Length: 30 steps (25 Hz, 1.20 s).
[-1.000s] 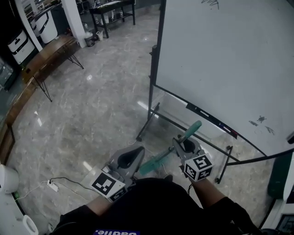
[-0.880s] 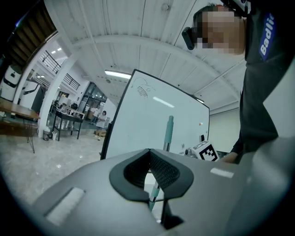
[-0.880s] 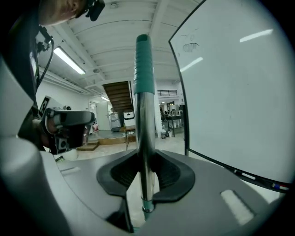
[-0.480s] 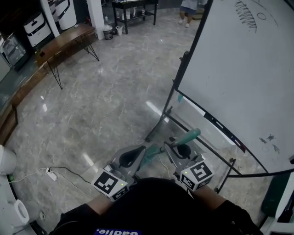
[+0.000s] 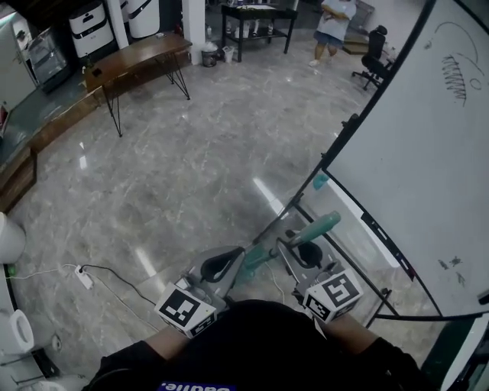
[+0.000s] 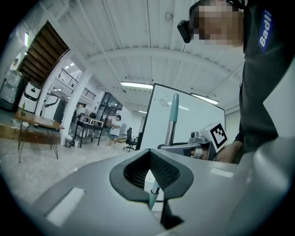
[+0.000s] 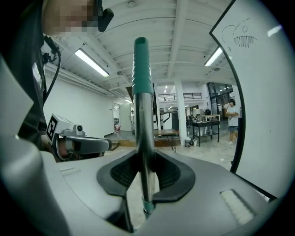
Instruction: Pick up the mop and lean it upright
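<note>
The left gripper (image 5: 221, 265) is clamping the lower stretch of the mop (image 5: 324, 224), and the right gripper (image 5: 306, 250) is gripping the bare metal pole just under the teal handgrip. The pole is tilting up toward the whiteboard (image 5: 428, 153), with the mop head out of sight beneath the person. Two risks are looming: the smooth shaft may slip through the pads, or the foot may skid on the polished grey marble floor (image 5: 183, 168) once leaned. Beyond, a wooden bench (image 5: 137, 61), a power strip (image 5: 82, 277) and a distant person (image 5: 333, 21) are dotting the open hall.
</note>
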Motion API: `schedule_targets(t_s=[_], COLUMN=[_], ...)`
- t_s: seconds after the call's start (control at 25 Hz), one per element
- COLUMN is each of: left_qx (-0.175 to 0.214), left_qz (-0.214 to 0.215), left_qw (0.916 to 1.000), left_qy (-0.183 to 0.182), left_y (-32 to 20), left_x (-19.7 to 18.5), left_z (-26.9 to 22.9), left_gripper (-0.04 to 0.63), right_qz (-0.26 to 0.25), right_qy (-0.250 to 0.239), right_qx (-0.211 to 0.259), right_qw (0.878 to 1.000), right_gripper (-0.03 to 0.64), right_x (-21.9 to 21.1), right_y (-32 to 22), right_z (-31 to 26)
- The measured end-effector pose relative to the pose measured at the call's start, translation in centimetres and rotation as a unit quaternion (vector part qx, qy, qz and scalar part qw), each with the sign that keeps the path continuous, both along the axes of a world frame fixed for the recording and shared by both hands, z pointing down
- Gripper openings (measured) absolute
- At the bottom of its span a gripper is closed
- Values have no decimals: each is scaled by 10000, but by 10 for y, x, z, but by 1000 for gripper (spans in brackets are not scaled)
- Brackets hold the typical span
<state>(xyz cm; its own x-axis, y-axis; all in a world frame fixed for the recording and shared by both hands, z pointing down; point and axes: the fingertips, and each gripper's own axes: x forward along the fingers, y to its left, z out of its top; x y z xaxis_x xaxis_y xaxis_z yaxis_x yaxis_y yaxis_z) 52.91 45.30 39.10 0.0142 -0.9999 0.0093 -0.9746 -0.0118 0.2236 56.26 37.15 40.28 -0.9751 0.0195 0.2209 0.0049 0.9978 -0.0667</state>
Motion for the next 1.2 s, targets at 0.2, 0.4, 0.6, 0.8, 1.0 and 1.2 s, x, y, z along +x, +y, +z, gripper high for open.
schedule_targets(t_s=[0.2,0.4,0.6,0.8,1.0,1.2], left_qx=[2,45,-83,-109,-130,-24], left_qz=[-370,-865,-1383,-1609,-1817,-1920], left_qw=[9993,9962,9904,9867,9827,9804], left_qy=[6,2,28,-183,-326,-440], left_y=[24,47,63,49,5,-48], left_x=[-38,-77,-114,-160,-217,-265], left_z=[4,4,4,0,-14,-25], left_gripper=[18,18,19,18,18,18], right_qz=[-210,-672,-1082,-1414,-1736,-2089], right_qy=[-27,-81,-125,-343,-390,-423], right_qx=[-53,-120,-344,-425,-553,-439], right_qw=[9998,9976,9935,9884,9825,9760], right_gripper=[101,101,101,101,101,101], right_x=[-34,-80,-123,-178,-232,-278], right_y=[16,36,48,40,13,-20], right_z=[-2,-8,-10,-22,-20,-20])
